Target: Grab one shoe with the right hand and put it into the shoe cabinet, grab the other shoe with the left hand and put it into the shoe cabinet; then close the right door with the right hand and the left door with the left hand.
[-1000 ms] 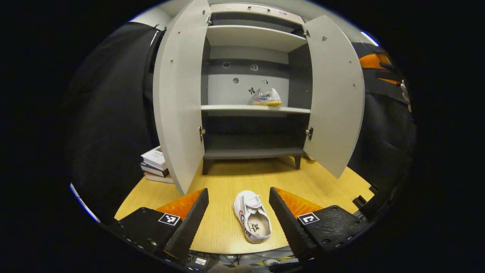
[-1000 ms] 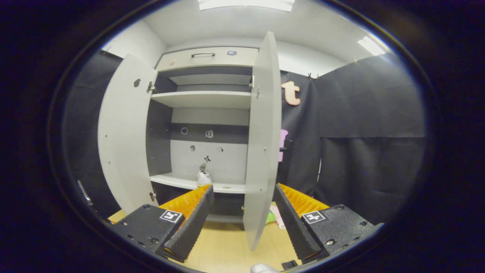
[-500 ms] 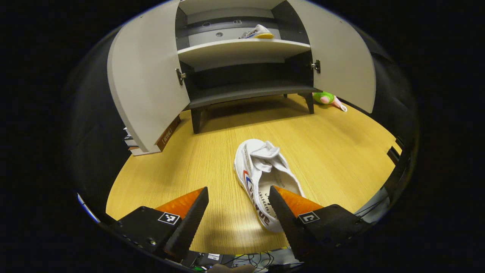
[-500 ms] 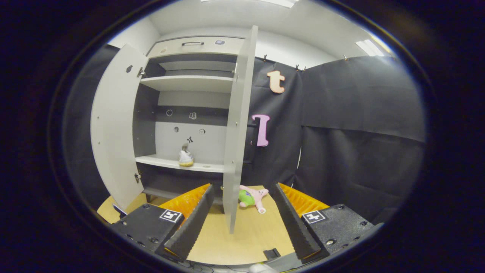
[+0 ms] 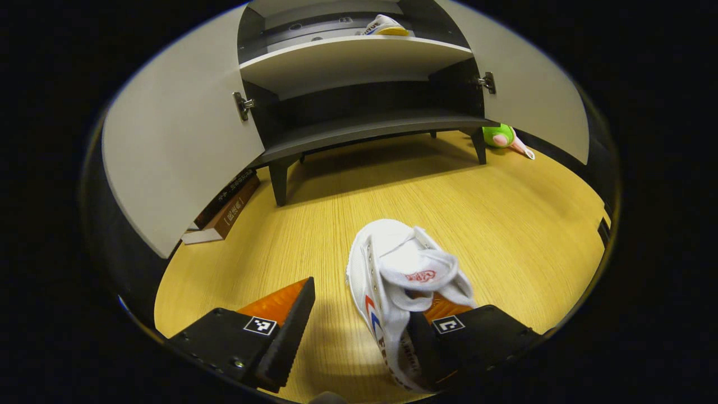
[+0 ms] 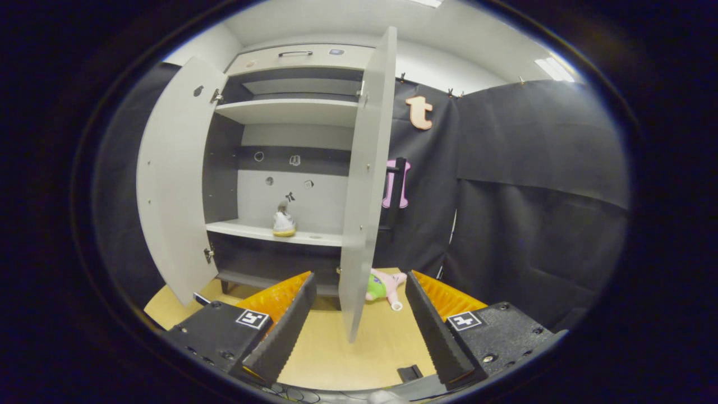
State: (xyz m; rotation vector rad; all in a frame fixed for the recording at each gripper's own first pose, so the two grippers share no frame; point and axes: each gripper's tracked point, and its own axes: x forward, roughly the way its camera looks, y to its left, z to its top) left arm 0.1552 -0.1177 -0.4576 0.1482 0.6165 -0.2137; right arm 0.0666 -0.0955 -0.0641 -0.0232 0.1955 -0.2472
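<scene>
A white shoe [image 5: 401,269] lies on the wooden table [image 5: 505,213], toe toward the cabinet. My left gripper [image 5: 359,314] is open and low over its heel: one finger sits inside the shoe's opening, partly hidden by the tongue, and the other finger [image 5: 289,328] stands outside the shoe's left side. The other shoe [image 5: 381,25] [image 6: 284,223] stands on the cabinet's white middle shelf [image 5: 348,56]. Both cabinet doors stand open: the left door [image 5: 179,140] [image 6: 174,179] and the right door [image 5: 533,95] [image 6: 364,185]. My right gripper [image 6: 359,283] hangs open and empty, facing the right door's edge.
A stack of books [image 5: 224,205] lies on the table behind the left door. A green and pink plush toy [image 5: 504,137] [image 6: 382,283] lies by the cabinet's right leg. Black cloth walls [image 6: 533,196] close the booth on the right.
My left gripper has dropped and moved forward onto the floor shoe, and one finger has slid into its opening. The right gripper has shifted only slightly and stays open.
</scene>
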